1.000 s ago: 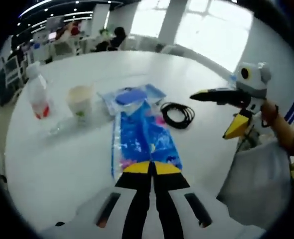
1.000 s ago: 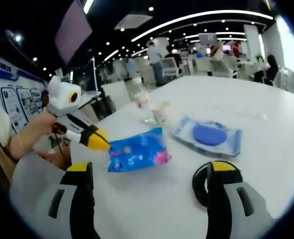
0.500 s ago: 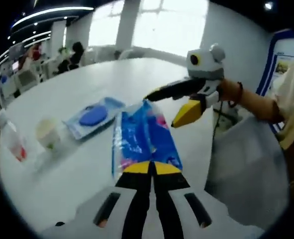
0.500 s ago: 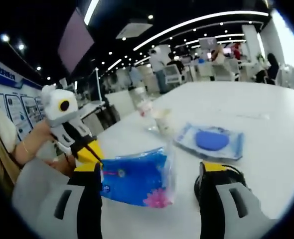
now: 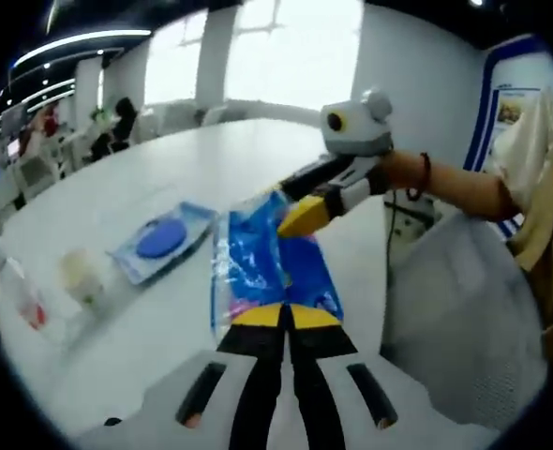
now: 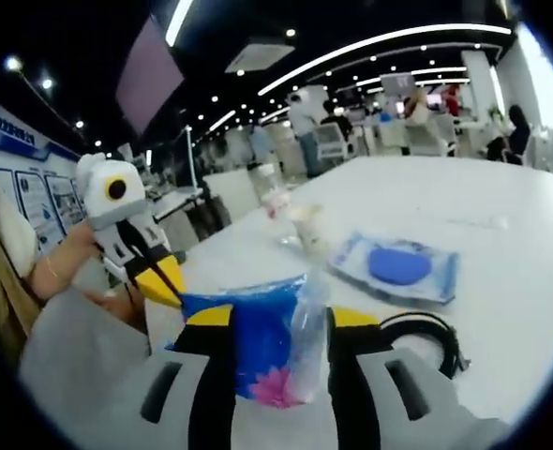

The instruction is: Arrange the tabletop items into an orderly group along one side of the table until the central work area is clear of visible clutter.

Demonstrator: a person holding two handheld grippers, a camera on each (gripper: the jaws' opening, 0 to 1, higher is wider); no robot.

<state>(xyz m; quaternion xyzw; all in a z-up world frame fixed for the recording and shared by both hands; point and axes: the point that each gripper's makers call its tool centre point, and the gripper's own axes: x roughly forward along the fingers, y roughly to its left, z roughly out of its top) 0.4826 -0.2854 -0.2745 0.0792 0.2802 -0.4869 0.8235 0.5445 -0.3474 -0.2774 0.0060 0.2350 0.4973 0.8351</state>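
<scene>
Both grippers hold the blue packet [image 5: 272, 267] lifted above the counter [image 5: 192, 150], the left gripper [image 5: 286, 319] clamped on one end and the right gripper [image 6: 269, 323] closing around the other, apparently to carry it toward the edge, beside the blue-disc pouch [image 6: 400, 267].

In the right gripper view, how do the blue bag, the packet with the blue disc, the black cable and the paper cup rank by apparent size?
1. Blue bag, though it is nearest the camera.
2. Packet with the blue disc.
3. Black cable, partly hidden, so unsure.
4. Paper cup, farther away.
</scene>
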